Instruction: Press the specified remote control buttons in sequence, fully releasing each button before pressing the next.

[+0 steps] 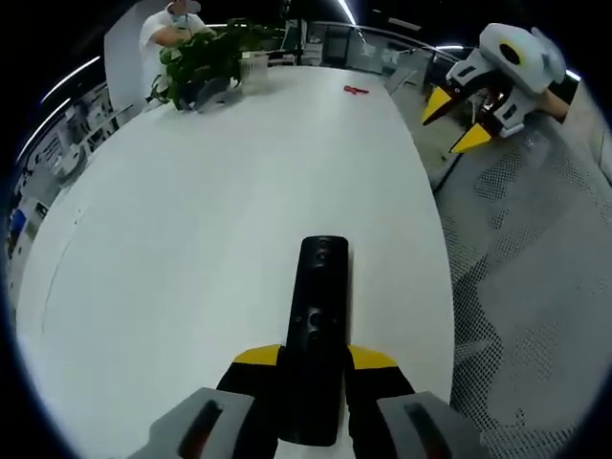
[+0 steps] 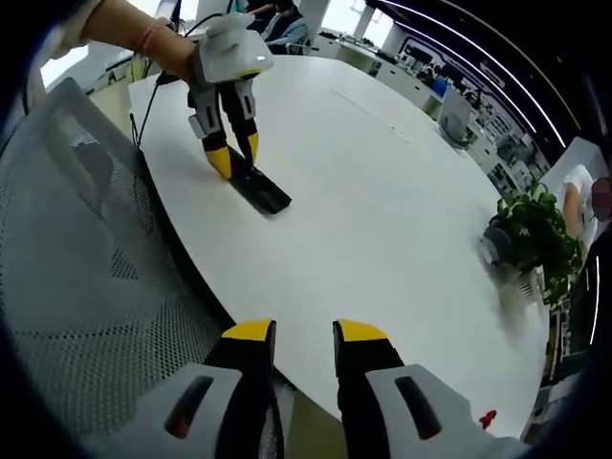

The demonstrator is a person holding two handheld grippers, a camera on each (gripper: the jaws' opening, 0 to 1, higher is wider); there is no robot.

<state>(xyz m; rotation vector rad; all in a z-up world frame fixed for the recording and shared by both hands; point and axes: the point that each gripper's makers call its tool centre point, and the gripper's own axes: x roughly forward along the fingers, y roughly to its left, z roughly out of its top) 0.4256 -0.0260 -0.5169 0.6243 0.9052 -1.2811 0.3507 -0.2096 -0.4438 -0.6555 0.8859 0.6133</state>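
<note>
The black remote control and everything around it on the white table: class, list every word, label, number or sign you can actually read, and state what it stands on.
No text can be read in either view.
Black slim remote control, clamped in the left gripper: button markings too blurred to read.
White oval table: no print visible.
Small red object on the table: too small to tell.

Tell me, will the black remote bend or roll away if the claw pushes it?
Probably neither. The remote looks like a hard, straight bar, so it should stay stiff. It lies flat on the smooth white table, so it would likely slide rather than roll. The left claw is shut on one end, which should steady it.
</note>
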